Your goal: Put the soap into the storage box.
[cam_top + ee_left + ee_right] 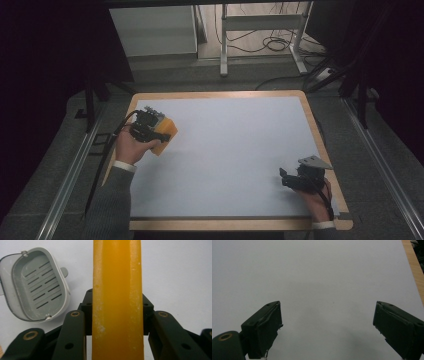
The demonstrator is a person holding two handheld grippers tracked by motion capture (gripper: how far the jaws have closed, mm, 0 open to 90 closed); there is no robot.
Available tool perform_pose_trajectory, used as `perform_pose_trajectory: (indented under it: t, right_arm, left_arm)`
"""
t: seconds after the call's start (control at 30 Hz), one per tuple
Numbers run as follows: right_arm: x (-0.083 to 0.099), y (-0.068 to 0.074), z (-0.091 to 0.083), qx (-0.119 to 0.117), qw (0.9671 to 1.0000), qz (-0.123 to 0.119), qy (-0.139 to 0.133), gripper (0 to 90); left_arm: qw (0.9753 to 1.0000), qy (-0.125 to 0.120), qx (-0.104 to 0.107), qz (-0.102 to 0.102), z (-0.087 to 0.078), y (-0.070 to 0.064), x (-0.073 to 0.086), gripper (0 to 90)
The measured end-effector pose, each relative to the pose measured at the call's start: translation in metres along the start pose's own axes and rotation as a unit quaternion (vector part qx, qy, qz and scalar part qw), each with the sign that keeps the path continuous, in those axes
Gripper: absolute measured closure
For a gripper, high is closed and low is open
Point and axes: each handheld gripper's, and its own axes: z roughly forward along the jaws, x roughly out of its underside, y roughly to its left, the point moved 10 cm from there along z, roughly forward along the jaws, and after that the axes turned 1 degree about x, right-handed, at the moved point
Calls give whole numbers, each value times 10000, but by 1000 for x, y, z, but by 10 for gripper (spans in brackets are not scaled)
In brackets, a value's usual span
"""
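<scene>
A yellow-orange soap bar (167, 133) is clamped in my left gripper (151, 132) at the table's left side, held off the white mat. In the left gripper view the soap bar (117, 300) stands on edge between the two black jaws of the left gripper (117, 303). A grey slotted soap dish (37, 286) with a clear lid lies on the mat just beyond, to the left. In the high view the soap dish (154, 111) peeks out behind the gripper. My right gripper (286, 176) rests at the near right, and in its own view the right gripper (328, 322) is open over bare mat.
The white mat (230, 150) covers a table with a wooden rim (220, 93). Metal rails (67, 175) run along both sides of the table. Beyond the far edge stand a white desk frame (223, 45) and cables (277, 44) on the floor.
</scene>
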Motion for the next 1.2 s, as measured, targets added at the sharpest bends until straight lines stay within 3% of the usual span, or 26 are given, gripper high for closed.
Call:
perform_pose_trajectory:
  t: [0.3, 0.57, 0.83, 1.2]
  right_arm:
    - [0, 0, 1, -1, 10000, -13, 4, 84]
    - [1, 0, 1, 9, 10000, -14, 13, 84]
    - [1, 0, 2, 14, 10000, -29, 23, 85]
    - [1, 0, 1, 10, 10000, -19, 22, 84]
  left_arm:
    - [9999, 28, 16, -128, 1, 10, -5, 608]
    - [9996, 94, -111, -229, 5, 21, -6, 608]
    - [9995, 121, -52, -290, 6, 28, -9, 608]
    - [9992, 34, -128, -389, 2, 38, -17, 607]
